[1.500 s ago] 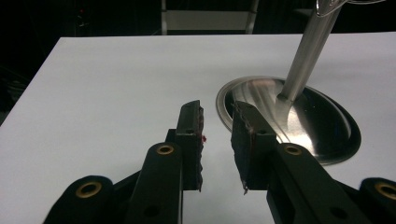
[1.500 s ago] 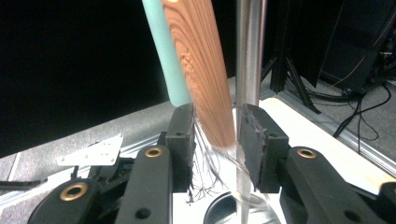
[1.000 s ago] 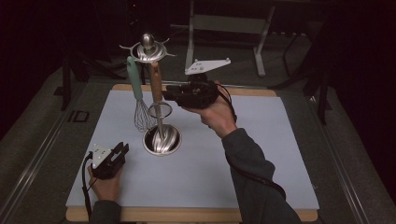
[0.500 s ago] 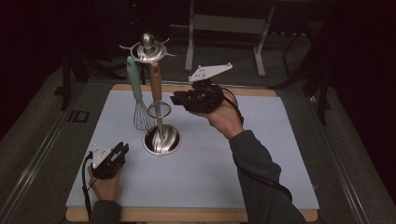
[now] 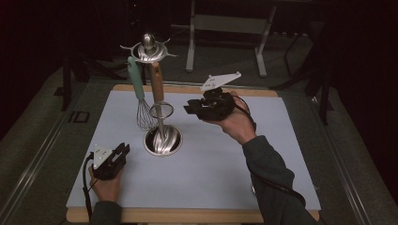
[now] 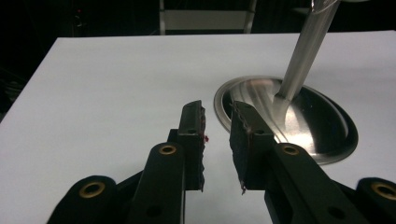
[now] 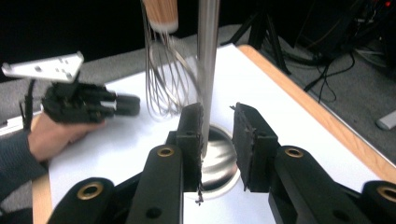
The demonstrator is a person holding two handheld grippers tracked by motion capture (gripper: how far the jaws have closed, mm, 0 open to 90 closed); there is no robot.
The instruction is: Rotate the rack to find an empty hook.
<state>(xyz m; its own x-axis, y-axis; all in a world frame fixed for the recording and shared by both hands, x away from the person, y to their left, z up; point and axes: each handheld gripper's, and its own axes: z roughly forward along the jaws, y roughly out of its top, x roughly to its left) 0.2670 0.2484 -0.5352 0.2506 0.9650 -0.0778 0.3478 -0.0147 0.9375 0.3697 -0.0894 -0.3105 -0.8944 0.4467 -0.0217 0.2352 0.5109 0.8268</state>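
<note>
The right gripper (image 5: 187, 108), jaws released, hovers at the utensil stand's (image 5: 162, 140) three o'clock. The left gripper (image 5: 123, 150), jaws released, rests at its eight o'clock, open mat (image 5: 216, 159) between it and the near edge.

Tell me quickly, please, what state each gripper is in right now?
Left gripper: open, empty, resting near the stand base.
Right gripper: open, empty, jaws just reopened, facing the stand pole.

One metal utensil stand (image 5: 162, 140) on one white mat (image 5: 211, 159), bearing two hanging utensils: one whisk (image 5: 143, 110) with teal handle, one wooden-handled tool (image 5: 156, 86). Two handheld grippers: left gripper (image 5: 123, 149), right gripper (image 5: 187, 108).
</note>
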